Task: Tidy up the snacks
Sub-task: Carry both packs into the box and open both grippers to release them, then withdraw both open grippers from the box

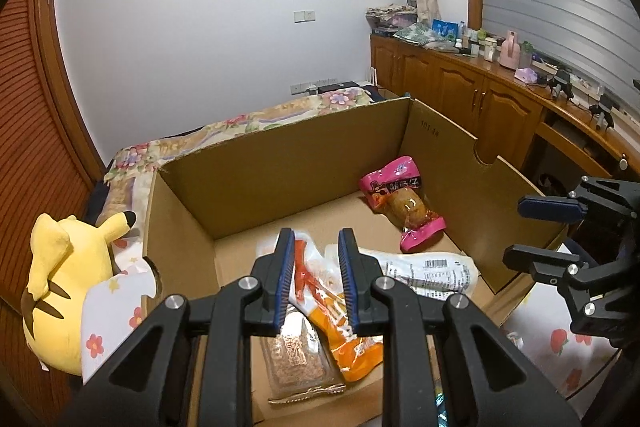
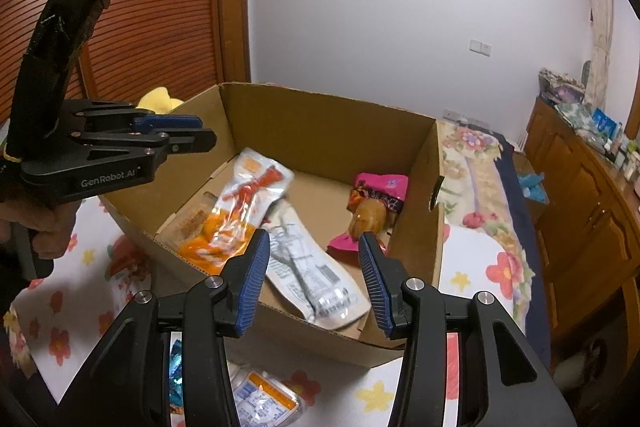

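Observation:
An open cardboard box (image 1: pixel 280 163) (image 2: pixel 320 115) sits on a flowered bed. Inside lie a pink packet (image 1: pixel 400 203) (image 2: pixel 376 195), a white packet (image 1: pixel 428 267) (image 2: pixel 308 267), an orange and clear packet (image 1: pixel 320 291) (image 2: pixel 240 211) and a clear packet of brown snack (image 1: pixel 296 359) (image 2: pixel 192 219). My left gripper (image 1: pixel 316 235) (image 2: pixel 206 133) hovers over the box's left side. Its jaws stand a narrow gap apart with nothing held, and the orange packet lies below them. My right gripper (image 2: pixel 314 235) (image 1: pixel 514 229) hangs open and empty above the box's near wall.
A yellow plush toy (image 1: pixel 68 275) (image 2: pixel 160 99) lies left of the box. An orange-labelled packet (image 2: pixel 264 399) and a blue wrapper (image 2: pixel 176 367) lie on the sheet in front of the box. Wooden cabinets (image 1: pixel 460 87) run along the right. A hand (image 2: pixel 44 223) grips the left gripper's handle.

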The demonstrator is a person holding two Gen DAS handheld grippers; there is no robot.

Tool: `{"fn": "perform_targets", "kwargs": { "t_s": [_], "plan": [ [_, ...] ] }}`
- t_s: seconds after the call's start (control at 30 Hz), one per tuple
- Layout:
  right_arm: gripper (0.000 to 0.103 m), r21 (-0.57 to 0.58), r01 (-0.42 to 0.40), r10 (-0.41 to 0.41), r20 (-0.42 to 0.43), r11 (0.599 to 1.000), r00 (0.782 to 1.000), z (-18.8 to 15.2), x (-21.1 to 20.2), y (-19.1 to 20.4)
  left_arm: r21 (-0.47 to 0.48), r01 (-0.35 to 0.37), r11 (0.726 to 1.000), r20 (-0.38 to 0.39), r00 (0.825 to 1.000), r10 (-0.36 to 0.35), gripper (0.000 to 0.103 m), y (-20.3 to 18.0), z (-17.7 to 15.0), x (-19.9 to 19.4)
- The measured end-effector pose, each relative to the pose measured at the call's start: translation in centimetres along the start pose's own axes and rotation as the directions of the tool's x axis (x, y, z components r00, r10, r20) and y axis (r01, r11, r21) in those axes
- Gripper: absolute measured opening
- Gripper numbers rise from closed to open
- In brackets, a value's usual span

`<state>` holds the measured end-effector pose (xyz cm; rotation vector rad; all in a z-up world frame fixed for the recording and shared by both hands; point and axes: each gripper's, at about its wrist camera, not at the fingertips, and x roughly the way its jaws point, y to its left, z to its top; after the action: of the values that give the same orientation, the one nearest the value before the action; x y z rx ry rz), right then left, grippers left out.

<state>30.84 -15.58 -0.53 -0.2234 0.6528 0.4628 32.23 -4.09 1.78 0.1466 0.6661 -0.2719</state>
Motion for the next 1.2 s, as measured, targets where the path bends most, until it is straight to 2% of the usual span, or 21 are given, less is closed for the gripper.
{"fn": "perform_targets", "kwargs": {
  "t_s": [0.23,0.6,0.8,0.87,1.03,1.2],
  "plan": [
    [0.047,0.008,0.000,0.000,0.008,1.000,1.000,-0.2,-1.1,0.4,-0.010,0.014,1.000,0.002,1.000,-0.013,0.021,-0.1,-1.0,-1.3],
    [0.048,0.022,0.006,-0.006,0.033,1.000,0.999,-2.0,-4.8,2.5,-0.004,0.031,1.000,0.042,0.999,-0.031,0.025,-1.4,-3.6,-6.5],
    [0.048,0.037,0.004,-0.005,0.032,0.999,0.999,-3.9,-6.4,3.7,-0.013,0.036,0.999,0.045,0.998,-0.035,0.030,-1.8,-6.3,-8.6],
    [0.048,0.041,0.007,-0.008,0.028,0.999,1.000,-4.8,-6.8,4.0,-0.013,0.036,0.999,0.040,0.999,-0.036,0.038,-2.0,-7.6,-9.0],
    [0.051,0.060,0.007,-0.007,0.003,0.998,1.000,-7.0,-6.8,4.6,-0.026,0.054,0.998,0.014,0.998,-0.054,0.047,-2.6,-10.5,-9.1],
    [0.053,0.083,0.012,-0.008,-0.048,0.996,0.999,-9.3,-5.3,4.7,-0.041,0.064,0.997,-0.026,0.998,-0.065,0.048,-3.4,-13.7,-8.8]
  ]
}}
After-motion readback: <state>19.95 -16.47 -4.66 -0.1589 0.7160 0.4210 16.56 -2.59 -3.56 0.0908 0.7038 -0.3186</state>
